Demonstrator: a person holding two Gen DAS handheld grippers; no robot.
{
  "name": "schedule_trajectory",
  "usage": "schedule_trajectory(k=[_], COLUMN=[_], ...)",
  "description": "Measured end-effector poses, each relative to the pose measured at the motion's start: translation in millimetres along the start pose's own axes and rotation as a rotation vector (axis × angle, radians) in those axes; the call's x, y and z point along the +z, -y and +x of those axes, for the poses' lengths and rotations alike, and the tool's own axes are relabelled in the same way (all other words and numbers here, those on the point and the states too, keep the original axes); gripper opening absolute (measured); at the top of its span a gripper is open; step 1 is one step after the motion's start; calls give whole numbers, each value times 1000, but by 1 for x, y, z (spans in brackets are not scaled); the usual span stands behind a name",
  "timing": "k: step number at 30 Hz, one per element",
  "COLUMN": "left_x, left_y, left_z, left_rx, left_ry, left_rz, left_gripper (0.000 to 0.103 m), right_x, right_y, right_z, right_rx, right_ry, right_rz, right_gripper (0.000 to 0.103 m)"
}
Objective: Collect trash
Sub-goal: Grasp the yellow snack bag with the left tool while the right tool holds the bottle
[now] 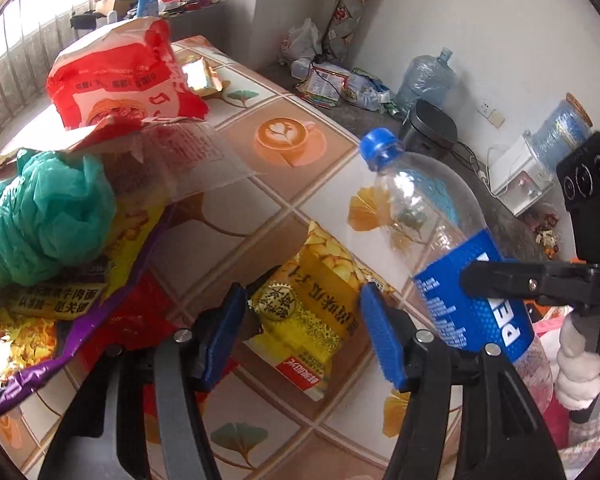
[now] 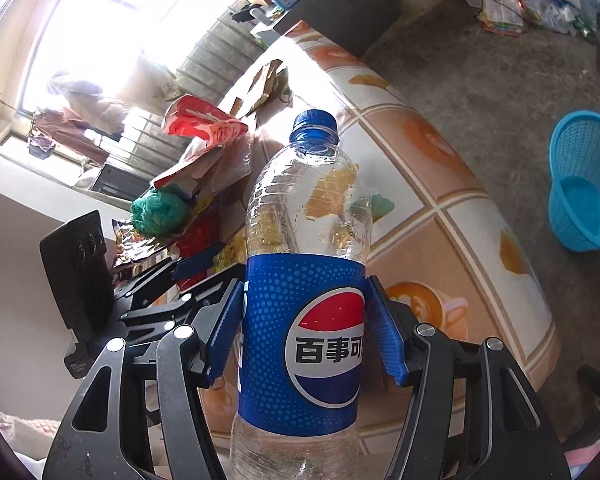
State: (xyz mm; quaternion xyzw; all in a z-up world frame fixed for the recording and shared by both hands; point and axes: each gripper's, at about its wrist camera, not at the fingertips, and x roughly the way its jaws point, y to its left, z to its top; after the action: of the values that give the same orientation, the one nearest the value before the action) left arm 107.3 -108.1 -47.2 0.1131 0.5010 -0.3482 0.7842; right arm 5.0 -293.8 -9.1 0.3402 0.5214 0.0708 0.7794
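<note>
My right gripper [image 2: 304, 332] is shut on an empty Pepsi bottle [image 2: 304, 320] with a blue cap, held upright above the table edge; the bottle also shows in the left wrist view [image 1: 452, 248]. My left gripper [image 1: 304, 336] is open, its blue pads either side of a yellow snack packet [image 1: 308, 320] lying on the tablecloth [image 1: 260, 208]. A red and white wrapper [image 1: 120, 80], a green plastic bag [image 1: 40, 220] and a purple-edged noodle packet [image 1: 60, 312] lie to the left.
A blue plastic basket [image 2: 584, 184] stands on the floor right of the table. Water jugs [image 1: 424, 76], a black appliance [image 1: 432, 128] and loose litter sit along the far wall. A small golden wrapper [image 1: 200, 76] lies at the table's far end.
</note>
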Motion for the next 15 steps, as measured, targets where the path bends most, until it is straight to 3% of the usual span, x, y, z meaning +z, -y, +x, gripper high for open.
schedule_trajectory(k=[3,11,15], left_x=[-3,-11,-20], left_y=[12,24,28], left_z=[3,3,-3], left_rx=[38,52,93], left_ry=[-20,-13,18], left_rz=[55,101,135], left_gripper=[59,58,48], right_x=[4,3,1], right_y=[4,8,5], right_z=[1,0,-2], right_rx=[14,36,24], right_ry=[-3,3,15], right_rz=[6,10,-7], right_gripper=[58,57,57])
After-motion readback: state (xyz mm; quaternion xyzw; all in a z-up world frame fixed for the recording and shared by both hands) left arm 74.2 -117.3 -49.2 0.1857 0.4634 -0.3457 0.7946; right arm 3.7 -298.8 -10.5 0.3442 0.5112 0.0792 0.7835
